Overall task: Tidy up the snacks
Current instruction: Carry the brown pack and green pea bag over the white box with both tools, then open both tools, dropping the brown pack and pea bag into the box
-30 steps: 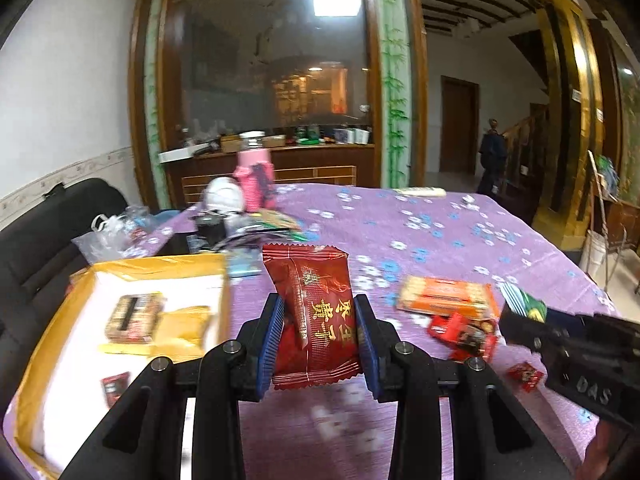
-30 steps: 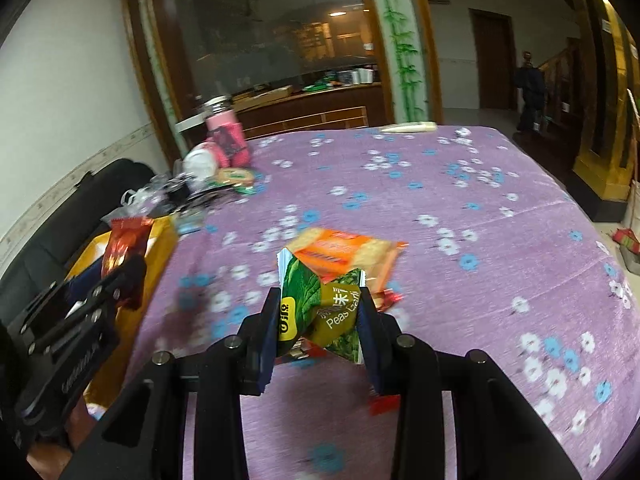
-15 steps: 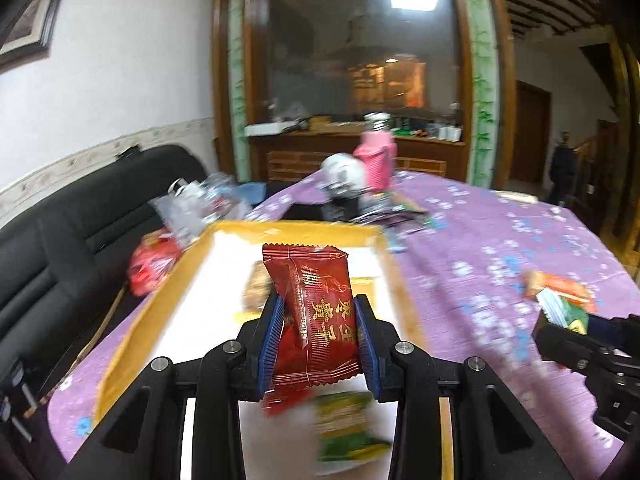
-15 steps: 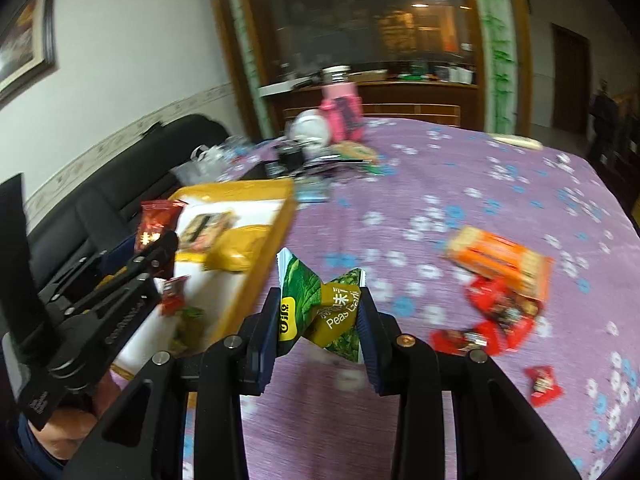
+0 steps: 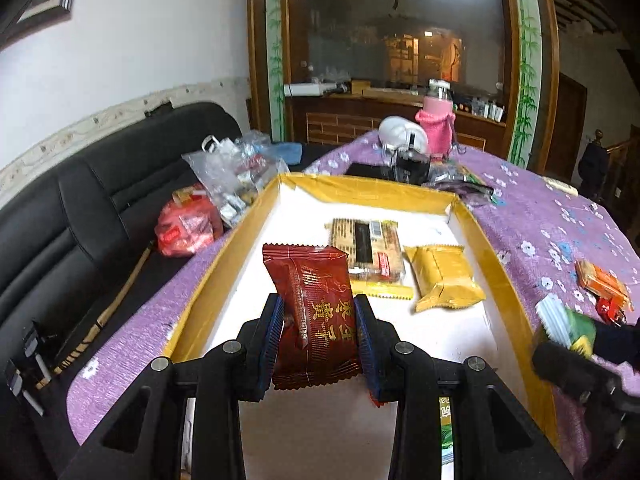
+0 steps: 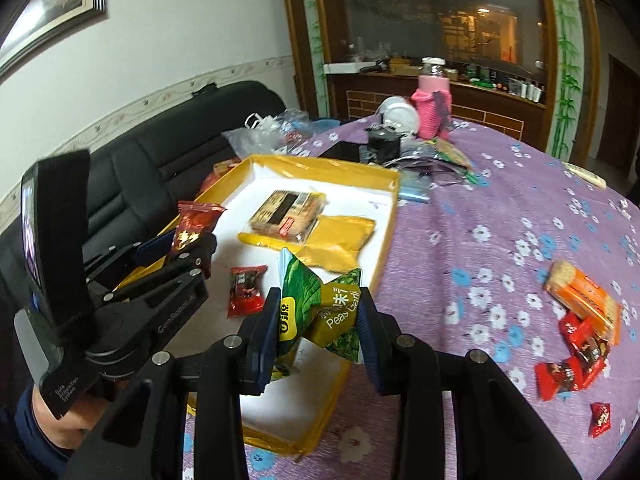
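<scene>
Over the yellow box point(image 5: 500, 264), both grippers tilt down, jaws clamping a red packet point(image 5: 316, 316) and green packet point(image 6: 320, 308).

Left tongs point(image 5: 318, 330): tilted downward, blue pads pressed on both sides of a red snack packet point(image 5: 314, 316), which stands upright between them.
Right tongs point(image 6: 318, 326): tilted downward, pads clamped on a crumpled green snack packet point(image 6: 320, 312).
Left hand point(image 6: 60, 420): wrapped around the handle beneath its tongs, dark sleeve at the wrist.
</scene>
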Tool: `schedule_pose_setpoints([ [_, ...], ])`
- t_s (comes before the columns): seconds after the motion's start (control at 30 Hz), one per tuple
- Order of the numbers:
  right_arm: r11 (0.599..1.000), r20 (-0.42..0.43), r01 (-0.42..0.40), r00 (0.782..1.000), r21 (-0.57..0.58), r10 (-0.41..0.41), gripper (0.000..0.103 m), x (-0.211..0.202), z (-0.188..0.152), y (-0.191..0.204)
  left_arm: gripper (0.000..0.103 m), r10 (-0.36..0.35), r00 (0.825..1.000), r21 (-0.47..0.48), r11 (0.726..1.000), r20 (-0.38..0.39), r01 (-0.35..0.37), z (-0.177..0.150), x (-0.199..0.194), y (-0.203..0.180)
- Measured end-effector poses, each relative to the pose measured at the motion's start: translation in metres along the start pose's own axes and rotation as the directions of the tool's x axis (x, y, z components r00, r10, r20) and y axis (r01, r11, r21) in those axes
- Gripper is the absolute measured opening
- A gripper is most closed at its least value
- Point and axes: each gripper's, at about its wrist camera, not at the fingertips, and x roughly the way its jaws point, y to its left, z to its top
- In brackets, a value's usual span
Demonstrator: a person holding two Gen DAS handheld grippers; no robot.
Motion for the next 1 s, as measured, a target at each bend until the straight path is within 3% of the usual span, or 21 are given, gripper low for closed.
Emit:
schedule_pose_setpoints([
  [0.3, 0.997, -0.053, 0.010, 0.998, -0.081, -0.015, 0.035, 0.020, -0.011, 0.022, 0.038, -0.053, 0.994, -0.014, 0.999, -0.098, 0.052, 0.000, 0.016, 0.003],
  [0.57, 0.990, -0.033, 0.044, 0.998, -0.133, -0.049, 0.035, 0.023, -0.014, 0.032, 0.038, -0.083, 0.987, -0.033, 0.996, -0.136, 0.080, 0.002, 0.020, 0.005],
  [0.73, 0.980, -0.020, 0.055, 0.998, -0.190, -0.059, 0.035, 0.028, -0.011, 0.048, 0.038, -0.040, 0.995, -0.025, 0.999, -0.093, 0.038, 0.004, 0.012, 0.009],
  [0.9, 0.973, -0.009, 0.053, 0.998, -0.224, -0.056, 0.036, 0.029, -0.013, 0.058, 0.039, 0.023, 1.000, -0.009, 1.000, -0.001, -0.023, 0.009, 0.000, 0.015],
  [1.0, 0.972, -0.001, 0.052, 0.999, -0.228, -0.054, 0.040, 0.028, -0.014, 0.060, 0.054, 0.050, 0.998, -0.002, 0.999, 0.046, -0.050, 0.010, -0.008, 0.016],
])
